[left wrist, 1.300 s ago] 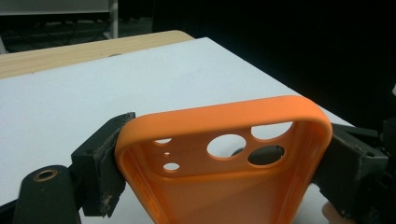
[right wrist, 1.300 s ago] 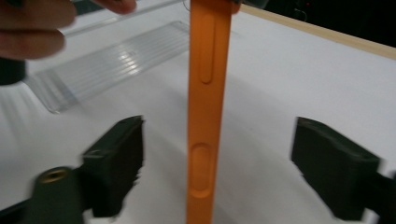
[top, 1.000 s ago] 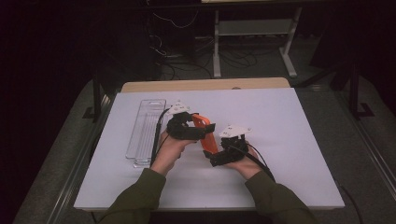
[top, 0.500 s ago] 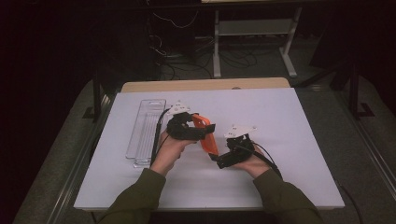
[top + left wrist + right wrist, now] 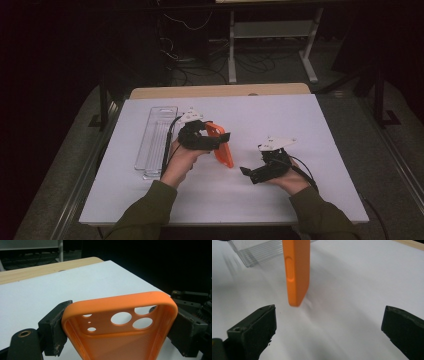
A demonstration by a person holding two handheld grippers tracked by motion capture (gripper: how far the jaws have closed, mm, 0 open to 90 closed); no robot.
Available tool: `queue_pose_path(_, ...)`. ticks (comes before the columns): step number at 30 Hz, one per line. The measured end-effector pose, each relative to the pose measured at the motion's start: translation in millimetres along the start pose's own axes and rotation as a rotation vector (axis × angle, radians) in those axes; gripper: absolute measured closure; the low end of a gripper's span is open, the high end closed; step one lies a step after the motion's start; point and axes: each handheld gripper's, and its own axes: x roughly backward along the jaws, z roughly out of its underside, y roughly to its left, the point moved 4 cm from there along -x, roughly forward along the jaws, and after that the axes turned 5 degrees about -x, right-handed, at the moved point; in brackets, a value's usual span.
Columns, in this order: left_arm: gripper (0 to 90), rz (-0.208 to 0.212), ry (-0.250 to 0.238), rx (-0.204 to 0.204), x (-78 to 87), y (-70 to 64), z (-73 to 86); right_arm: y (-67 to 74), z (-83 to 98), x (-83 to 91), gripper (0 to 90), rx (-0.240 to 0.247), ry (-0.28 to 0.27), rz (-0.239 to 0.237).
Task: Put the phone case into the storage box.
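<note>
A clear ribbed plastic tray [image 5: 156, 140] lies on the white bench [image 5: 310, 125]. Just beside it, the left gripper [image 5: 212, 137] clamps a smooth orange phone case [image 5: 222, 150]; beyond the case, the right gripper [image 5: 248, 171] has its fingers spread, empty.

Your left gripper [image 5: 223, 137], left of frame centre in the high view, has its jaws clamped across the orange phone case [image 5: 120, 325] with your forearm rising from bottom centre-left, while your right gripper [image 5: 248, 172], lower right of centre, points left with jaws spread wide, gripping nothing.
</note>
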Motion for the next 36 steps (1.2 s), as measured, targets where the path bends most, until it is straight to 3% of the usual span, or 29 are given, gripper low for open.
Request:
queue_pose_path(15,14.6,0.001,0.001,-0.005,2.5,0.1,-3.8,-7.1,26.4,20.9,0.0,-0.034,-0.014,0.021)
queue_pose_path(24,14.6,-0.006,-0.01,-0.012,5.1,2.9,-10.5,-16.2,53.4,31.9,0.0,-0.06,-0.007,0.055)
queue_pose_path(31,14.6,-0.009,-0.012,-0.022,5.6,5.5,-15.1,-18.7,54.4,36.9,0.0,-0.074,-0.031,0.067)
queue_pose_path(36,14.7,-0.015,-0.012,-0.037,10.0,9.9,-21.1,-14.0,54.8,33.2,0.0,-0.047,-0.016,0.064)
